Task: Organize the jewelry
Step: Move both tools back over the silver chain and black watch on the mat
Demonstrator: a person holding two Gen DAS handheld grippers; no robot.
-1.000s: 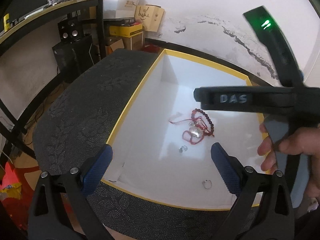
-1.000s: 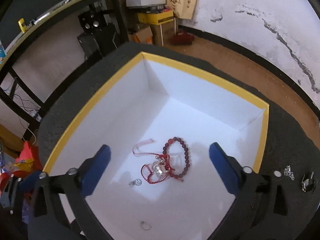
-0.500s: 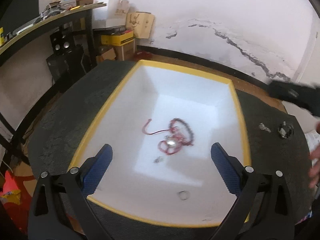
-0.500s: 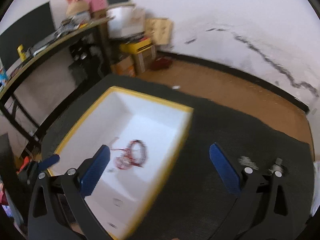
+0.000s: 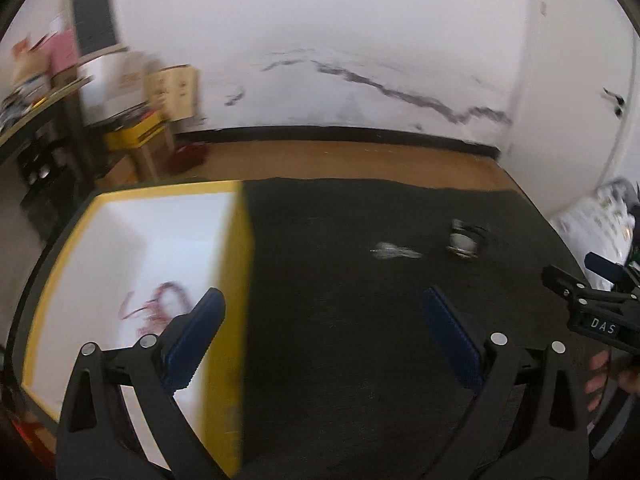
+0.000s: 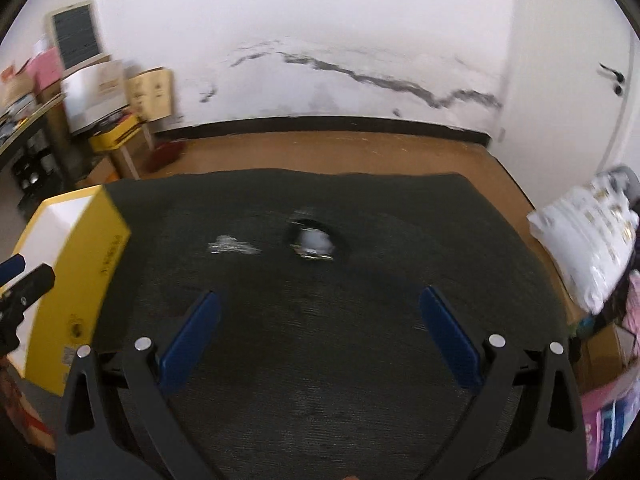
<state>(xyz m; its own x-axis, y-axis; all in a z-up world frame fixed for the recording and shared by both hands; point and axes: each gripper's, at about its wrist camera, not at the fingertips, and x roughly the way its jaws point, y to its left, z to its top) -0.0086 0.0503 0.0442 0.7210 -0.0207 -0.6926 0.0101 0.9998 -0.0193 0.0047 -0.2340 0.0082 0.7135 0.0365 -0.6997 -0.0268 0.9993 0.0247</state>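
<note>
On the dark mat, right of the box: two loose pieces not yet put away.
Silver piece: small and blurred — looks like a chain or earring; long axis roughly left-right across the mat.
Dark-and-silver piece: just beside it on the right, chunkier, maybe a ring or watch; too blurred to tell.
Box: yellow-rimmed, white inside, at the mat's left end; red cord and bead bracelet already lie in it.
Right gripper: released, blue pads wide apart, holding nothing; both pieces lie straight ahead of it, the silver one slightly left of centre.
Left gripper: also spread and empty, straddling the box's right wall; loose pieces sit ahead and well off to its right.
Nearer hand: right, by my read — it faces the pieces squarely.
Next move, likely: right gripper goes forward and down, closing across the silver piece's short axis.
Risk: thin item on textured mat, easy to miss.
</note>
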